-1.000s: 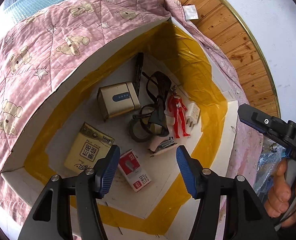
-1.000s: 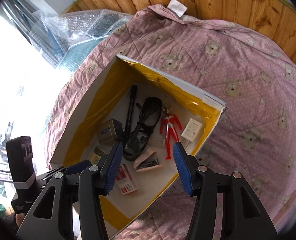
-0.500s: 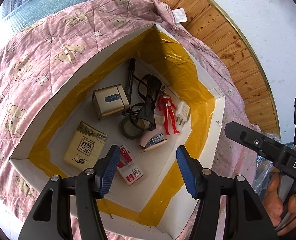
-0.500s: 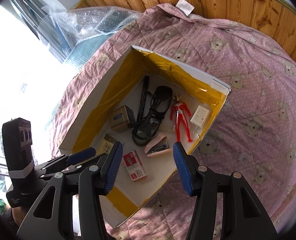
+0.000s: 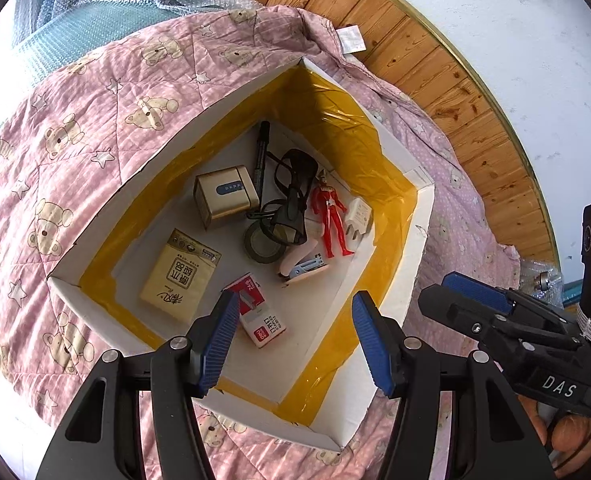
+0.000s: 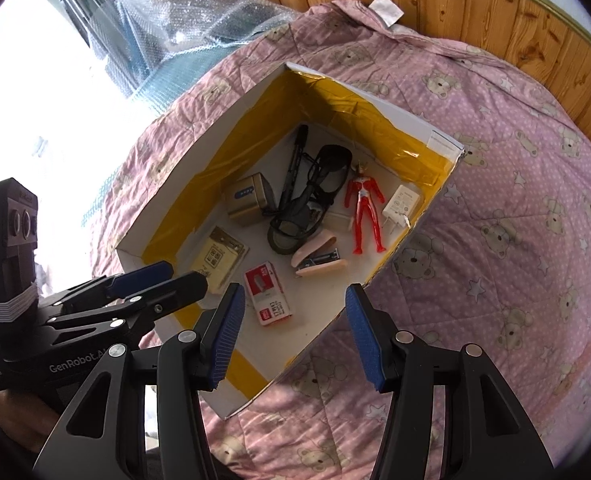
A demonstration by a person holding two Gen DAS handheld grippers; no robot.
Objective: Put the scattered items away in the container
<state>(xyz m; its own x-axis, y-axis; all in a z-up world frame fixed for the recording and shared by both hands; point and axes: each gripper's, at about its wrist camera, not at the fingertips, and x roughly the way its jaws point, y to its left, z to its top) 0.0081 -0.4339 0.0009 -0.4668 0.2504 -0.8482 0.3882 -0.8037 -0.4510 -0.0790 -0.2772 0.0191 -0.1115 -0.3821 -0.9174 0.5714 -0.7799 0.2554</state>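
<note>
Both grippers hang above an open white box with yellow tape lining its inner walls. The box rests on a pink quilt printed with bears and stars.

Left gripper: claw wide, nothing between its blue pads. Right gripper: claw wide, nothing held. In the left wrist view the right gripper appears at the right edge, beside the box; in the right wrist view the left gripper appears at the lower left, over the box's near corner.

Contents on the box floor:
1. Red toy figure, lying flat near the right wall.
2. White charger, just beside the figure, against the right wall.
3. Black goggles with strap, in the middle, overlapping a roll of dark tape.
4. Black pen, reaching toward the far corner.
5. Gold box, left of the pen.
6. Yellow packet, near the left wall.
7. Pink stapler, lying below the goggles.
8. Red-and-white staple box, nearest the front wall, partly behind the left gripper's fingers.

No items are visible on the quilt around the box.
</note>
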